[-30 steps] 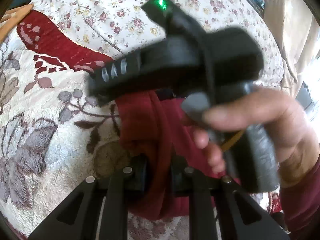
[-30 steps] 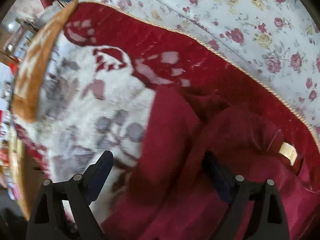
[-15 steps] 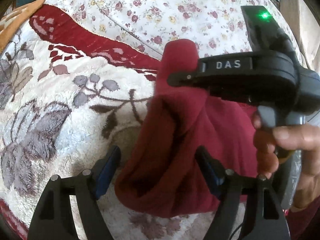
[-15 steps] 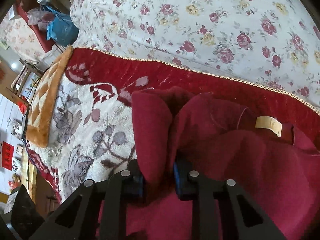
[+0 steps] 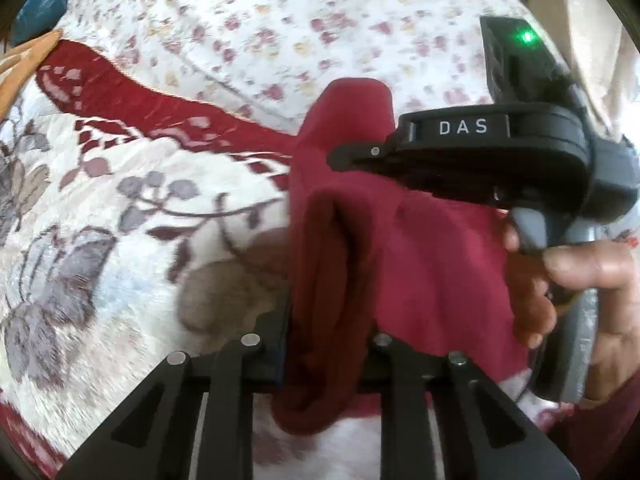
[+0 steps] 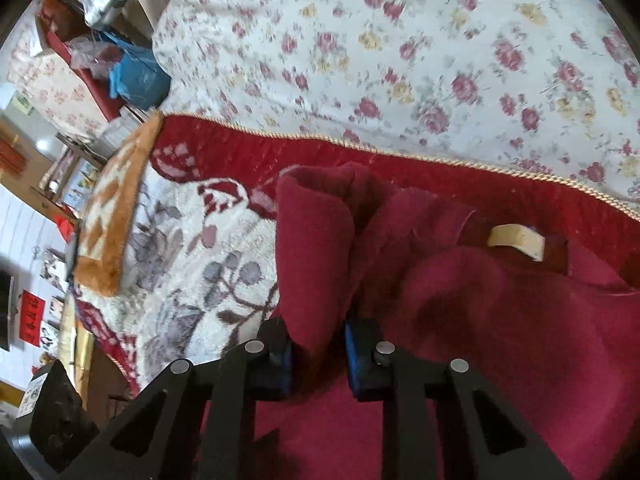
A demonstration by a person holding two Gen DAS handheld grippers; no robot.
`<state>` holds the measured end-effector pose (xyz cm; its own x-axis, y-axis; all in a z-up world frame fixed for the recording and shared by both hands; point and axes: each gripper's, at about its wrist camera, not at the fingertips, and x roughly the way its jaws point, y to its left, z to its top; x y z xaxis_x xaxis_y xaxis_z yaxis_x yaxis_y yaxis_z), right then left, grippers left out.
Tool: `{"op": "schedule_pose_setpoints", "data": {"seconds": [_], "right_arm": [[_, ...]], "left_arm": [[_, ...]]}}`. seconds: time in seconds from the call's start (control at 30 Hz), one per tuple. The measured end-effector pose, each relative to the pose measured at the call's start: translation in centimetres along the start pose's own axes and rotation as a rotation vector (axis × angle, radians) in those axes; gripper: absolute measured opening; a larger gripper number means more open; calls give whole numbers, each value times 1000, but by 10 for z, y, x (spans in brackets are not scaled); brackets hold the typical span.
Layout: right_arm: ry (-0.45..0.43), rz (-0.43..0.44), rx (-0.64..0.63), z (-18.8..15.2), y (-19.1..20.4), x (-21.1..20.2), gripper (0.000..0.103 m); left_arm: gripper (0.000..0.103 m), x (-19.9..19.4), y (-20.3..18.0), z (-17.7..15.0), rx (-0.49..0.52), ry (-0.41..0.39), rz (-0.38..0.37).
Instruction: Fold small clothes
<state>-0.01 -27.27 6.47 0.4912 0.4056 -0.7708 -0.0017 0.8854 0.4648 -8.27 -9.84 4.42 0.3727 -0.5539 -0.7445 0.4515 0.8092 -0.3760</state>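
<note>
A small dark red fleece garment (image 5: pixel 420 256) lies bunched on a plush floral blanket (image 5: pixel 100 248). My left gripper (image 5: pixel 326 356) is shut on a fold of its near edge. My right gripper (image 6: pixel 318 344) is shut on another fold of the garment (image 6: pixel 312 252), which stands up between its blue pads. The right gripper also shows in the left wrist view (image 5: pixel 360 156), coming in from the right with a hand on its handle. A cream neck label (image 6: pixel 516 242) shows on the garment.
The blanket has a red border (image 6: pixel 400 176) with gold cord. Beyond it lies a rose-print quilt (image 6: pixel 420 48). An orange-and-white plush piece (image 6: pixel 112 220) lies at the blanket's left. Bags and clutter (image 6: pixel 120 68) stand at the far left.
One second ago my left gripper held the garment and my right was open. Half a second ago the left was open and the right had closed. Now both are shut on folds.
</note>
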Motion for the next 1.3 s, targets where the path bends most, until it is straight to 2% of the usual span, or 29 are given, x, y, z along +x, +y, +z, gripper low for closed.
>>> {"op": "schedule_pose_setpoints", "data": {"seconds": [0.1, 0.17, 0.4, 0.53, 0.67, 0.7, 0.77, 0.8, 0.83, 0.87, 0.93, 1.0, 1.07, 1.13, 1.2, 1.23, 1.27, 1.3], "right_arm": [[-44, 1, -7, -1, -14, -39, 22], [-70, -6, -2, -3, -28, -65, 22], [-137, -98, 68, -25, -101, -134, 20], [-146, -135, 151, -39, -150, -146, 20], [-104, -216, 206, -51, -190, -128, 20], [-89, -229, 226, -54, -198, -120, 21], [-93, -218, 265, -60, -210, -115, 27], [-106, -200, 289, -61, -213, -119, 34], [-113, -190, 315, -61, -216, -124, 39], [-123, -187, 336, -63, -217, -133, 45], [-155, -210, 318, -67, -207, -155, 48], [-187, -224, 279, -77, -186, -174, 49], [-215, -202, 230, -89, -160, -184, 49], [-218, -193, 183, -100, -140, -185, 49], [-194, -192, 122, -110, -121, -176, 49], [-168, -211, 87, -118, -113, -168, 47], [-138, -244, 62, -125, -111, -161, 39], [-95, -291, 47, -133, -110, -151, 26]], "left_arm": [[17, -16, -33, 4, 68, -26, -41], [17, -19, -59, 5, 108, -15, -78], [17, 13, -159, -1, 260, 69, -147], [17, 49, -202, -9, 316, 126, -151], [19, 89, -224, -23, 332, 205, -133], [23, 94, -227, -27, 331, 222, -140], [39, 93, -229, -29, 336, 231, -179], [53, 86, -229, -30, 347, 237, -214], [61, 77, -227, -29, 357, 241, -241], [62, 68, -223, -29, 364, 231, -245], [68, 46, -208, -27, 386, 179, -220], [72, 24, -184, -24, 403, 109, -153], [72, 18, -162, -22, 396, 62, -67], [72, 25, -137, -16, 348, 64, 2], [72, 33, -115, -12, 297, 79, 21], [72, 40, -113, -9, 287, 80, 20], [72, 47, -108, -11, 283, 82, 22], [72, 51, -103, -13, 281, 86, 24]]}}
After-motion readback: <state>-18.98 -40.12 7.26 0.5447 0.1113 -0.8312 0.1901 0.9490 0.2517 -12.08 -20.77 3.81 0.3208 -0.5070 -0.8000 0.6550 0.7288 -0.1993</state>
